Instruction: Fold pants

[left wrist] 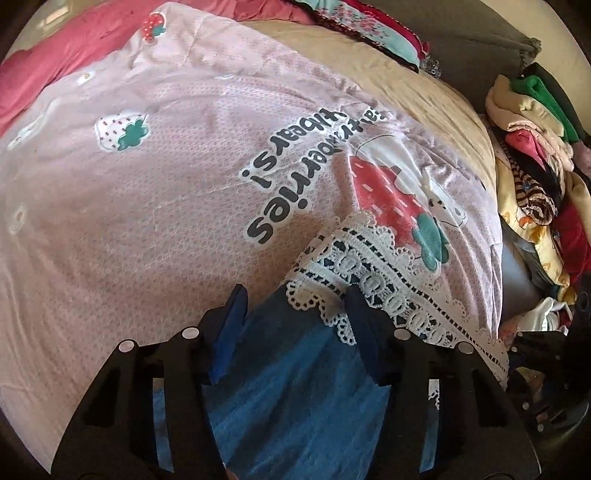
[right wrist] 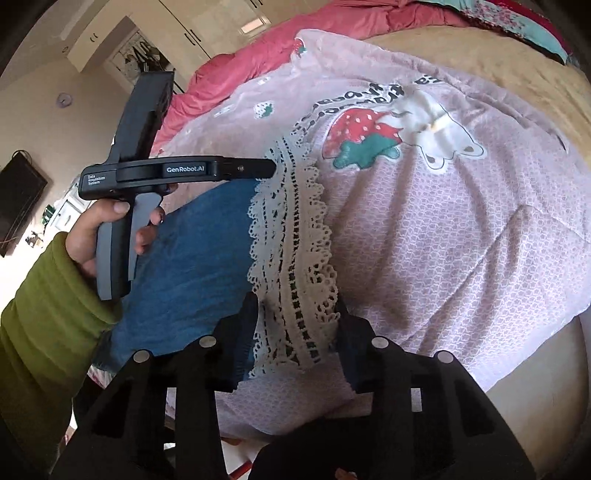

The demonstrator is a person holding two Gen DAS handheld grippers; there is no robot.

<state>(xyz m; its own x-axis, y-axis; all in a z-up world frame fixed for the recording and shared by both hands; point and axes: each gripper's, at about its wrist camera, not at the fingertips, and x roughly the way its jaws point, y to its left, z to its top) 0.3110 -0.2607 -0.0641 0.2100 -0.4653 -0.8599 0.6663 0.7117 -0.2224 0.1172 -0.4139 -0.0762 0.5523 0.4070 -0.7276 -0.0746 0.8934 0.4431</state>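
Pants (left wrist: 295,387) lie on pink blanket (left wrist: 147,221), seemingly a bed.

Daylit room; cream walls (right wrist: 33,92); pale wardrobe doors (right wrist: 207,26); dark screen (right wrist: 18,199) hanging at left.

So the pants (left wrist: 295,369) lie on a blanket (left wrist: 166,221) spread over the bed (left wrist: 424,96), lace hem (left wrist: 388,280) pointing away. Clothes pile (left wrist: 535,166) sits off right, past the bed edge.
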